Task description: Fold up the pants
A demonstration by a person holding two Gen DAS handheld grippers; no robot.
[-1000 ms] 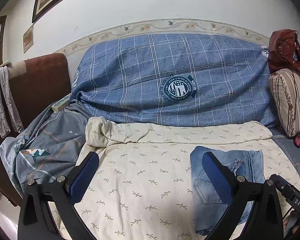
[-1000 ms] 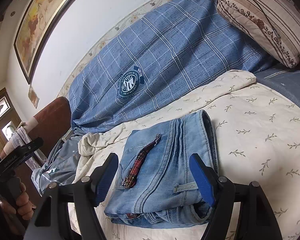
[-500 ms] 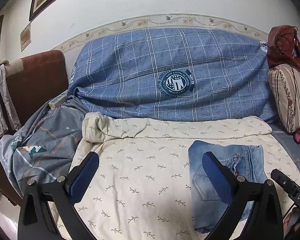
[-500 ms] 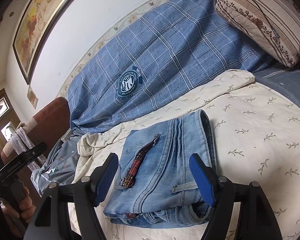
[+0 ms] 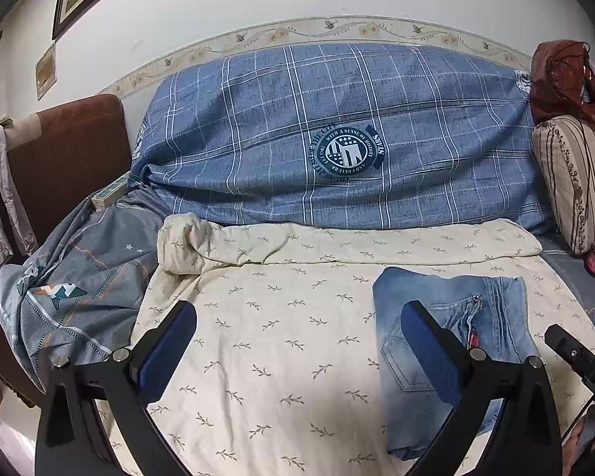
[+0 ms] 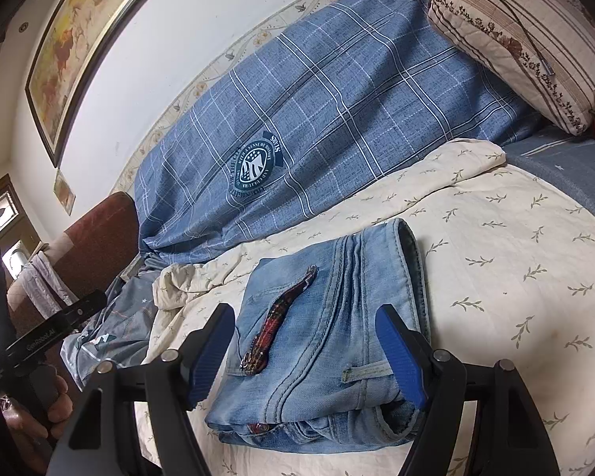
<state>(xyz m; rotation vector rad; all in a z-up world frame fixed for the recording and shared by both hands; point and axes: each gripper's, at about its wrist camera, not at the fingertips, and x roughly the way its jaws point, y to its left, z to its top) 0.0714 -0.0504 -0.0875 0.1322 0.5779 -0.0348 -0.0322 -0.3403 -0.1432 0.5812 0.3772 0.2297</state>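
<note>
- Nearest, the right gripper (image 6: pixel 303 351) hangs over the close end of the folded jeans (image 6: pixel 329 341), jaws wide apart and pressing on nothing; the denim lies beneath them.
- The left gripper (image 5: pixel 297 351) has its jaws spread wide too, with only the cream leaf-print sheet (image 5: pixel 281 357) under them; the jeans sit off to its right.
- The jeans rest on the bed as a compact stacked bundle, a red plaid strip (image 6: pixel 281 317) showing at the pocket opening, waistband edges at the near end.
- Judging by that, the folding looks done or nearly so; the step in hand seems to be release and withdrawal. Any next move would call only for a light press to flatten the top layer, or lifting both grippers away.
- Farther back: the blue plaid quilt (image 5: pixel 337 139) against the wall, and a striped pillow (image 6: pixel 515 39).
- No containers with visible contents.
</note>
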